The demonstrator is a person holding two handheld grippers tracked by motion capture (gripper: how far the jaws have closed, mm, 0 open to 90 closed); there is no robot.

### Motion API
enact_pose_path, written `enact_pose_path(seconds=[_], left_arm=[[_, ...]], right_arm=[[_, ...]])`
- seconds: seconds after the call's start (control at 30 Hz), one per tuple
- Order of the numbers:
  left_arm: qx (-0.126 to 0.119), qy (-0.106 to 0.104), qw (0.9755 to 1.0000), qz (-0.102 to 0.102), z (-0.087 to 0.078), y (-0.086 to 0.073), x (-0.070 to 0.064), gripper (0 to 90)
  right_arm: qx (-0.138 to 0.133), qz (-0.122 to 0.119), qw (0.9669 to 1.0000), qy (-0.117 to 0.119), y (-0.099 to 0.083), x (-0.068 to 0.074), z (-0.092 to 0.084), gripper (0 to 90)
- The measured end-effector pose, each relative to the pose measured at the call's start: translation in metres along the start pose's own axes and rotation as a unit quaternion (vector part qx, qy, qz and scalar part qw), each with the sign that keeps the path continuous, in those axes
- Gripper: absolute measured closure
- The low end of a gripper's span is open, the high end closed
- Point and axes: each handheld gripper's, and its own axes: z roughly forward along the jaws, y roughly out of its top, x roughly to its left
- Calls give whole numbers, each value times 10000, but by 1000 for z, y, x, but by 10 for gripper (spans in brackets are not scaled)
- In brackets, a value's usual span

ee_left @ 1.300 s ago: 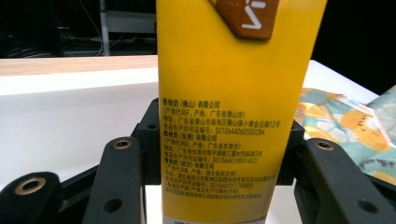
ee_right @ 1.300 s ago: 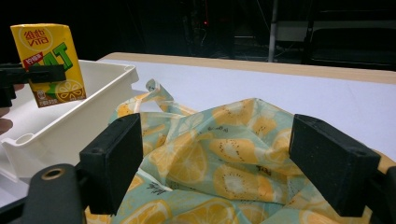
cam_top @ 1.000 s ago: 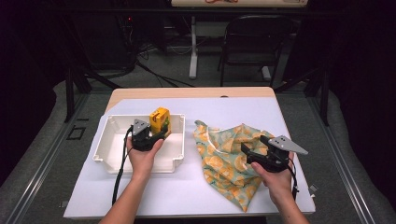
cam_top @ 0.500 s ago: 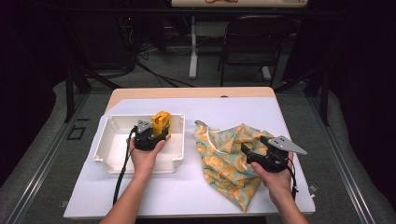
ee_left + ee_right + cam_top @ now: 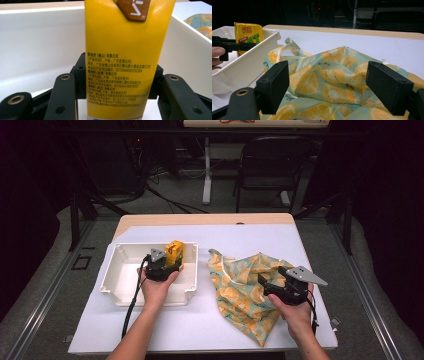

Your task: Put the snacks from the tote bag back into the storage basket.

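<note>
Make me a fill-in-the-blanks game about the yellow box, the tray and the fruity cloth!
1. The left gripper is shut on a drink carton whose main colour is ____.
2. The carton is held inside the ____ tray.
3. The cloth bag is printed with slices of ____.
4. The right gripper hangs over the bag with its jaws ____.

Missing words: yellow; white; orange; open
</note>
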Motion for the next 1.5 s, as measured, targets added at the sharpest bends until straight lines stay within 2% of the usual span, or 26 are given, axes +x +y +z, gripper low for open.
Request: enact_pose_path(seconds=[0.37, 0.47, 0.5, 0.57, 0.63, 0.67, 0.8, 1.0, 1.07, 1.1, 1.17, 1.23, 1.33, 1.4, 1.5], left_arm=[[115, 14, 9999, 82, -1, 0, -1, 505], [183, -14, 9998, 44, -2, 1, 0, 495], [180, -72, 9998, -63, -3, 1, 1, 477], [180, -87, 9995, -226, -6, 3, 2, 310], [269, -77, 9993, -255, -11, 5, 2, 223], [326, -50, 9993, -201, -14, 5, 2, 174], [302, -111, 9995, -52, -28, 5, 1, 192], [131, -250, 9996, -21, -57, -4, -5, 187], [62, -281, 9996, -45, -66, -8, -7, 233], [49, -245, 9996, -97, -70, -10, -9, 302], [67, -204, 9997, -89, -76, -13, -12, 368], [-31, -134, 9999, -82, -82, -17, -14, 500], [-115, -209, 9997, -62, -87, -21, -17, 711], [-169, -431, 9989, -17, -87, -24, -20, 884], [25, -758, 9971, 119, -79, -25, -30, 900]], right_arm=[[18, -14, 10000, -27, 0, -1, -1, 185], [23, -22, 10000, -33, 0, -1, -1, 186], [21, -25, 10000, -41, 0, -1, -1, 186], [31, -37, 10000, -38, 0, -2, -2, 185], [18, -31, 10000, -40, -1, -2, -3, 185], [5, -21, 10000, -46, -1, -2, -3, 185], [1, -33, 10000, -43, -1, -3, -4, 184], [-6, -54, 10000, -45, -2, -4, -6, 182], [1, -46, 10000, -57, -2, -4, -6, 181], [11, -40, 10000, -62, -3, -5, -6, 181], [12, -40, 10000, -58, -3, -5, -6, 181], [1, -39, 10000, -66, -3, -4, -6, 180], [11, -54, 10000, -60, -3, -3, -6, 179], [10, -50, 10000, -55, -3, -3, -6, 179], [10, -50, 10000, -59, -3, -2, -5, 179]])
